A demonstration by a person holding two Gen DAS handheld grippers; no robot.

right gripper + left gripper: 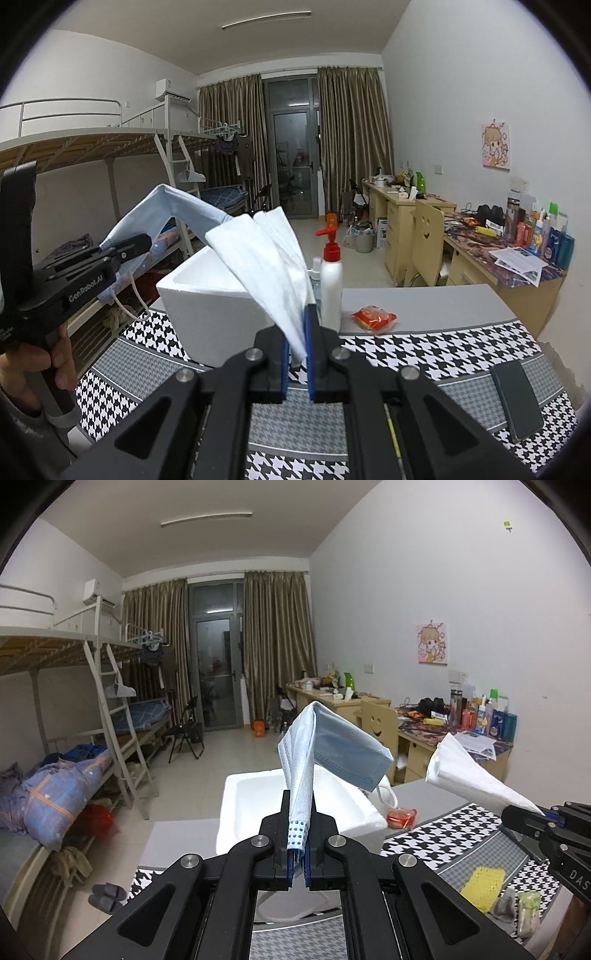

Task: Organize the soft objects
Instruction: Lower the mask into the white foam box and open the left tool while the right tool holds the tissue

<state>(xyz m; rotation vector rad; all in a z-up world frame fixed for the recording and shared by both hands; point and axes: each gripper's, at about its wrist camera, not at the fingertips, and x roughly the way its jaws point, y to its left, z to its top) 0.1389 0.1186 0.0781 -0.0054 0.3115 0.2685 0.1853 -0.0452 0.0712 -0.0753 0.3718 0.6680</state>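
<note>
Left hand-held gripper (pixel 300 834) clenched on blue mask (pixel 332 749) edge — mask flops over, limp, weightless, ear loop dangling. Right hand-held gripper (pixel 296 354) pinches white tissue (pixel 266 266) corner, probably folded, tears easily. Both aloft near foam box (pixel 207 291) on tabletop (pixel 424 306); hold by edges.

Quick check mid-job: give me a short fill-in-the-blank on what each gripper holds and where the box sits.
1. The left gripper is shut on a ____ face mask.
2. The right gripper pinches a folded white ____.
3. The white foam box stands to the ____ of the pump bottle in the right wrist view.

Missing words: blue; tissue; left
</note>
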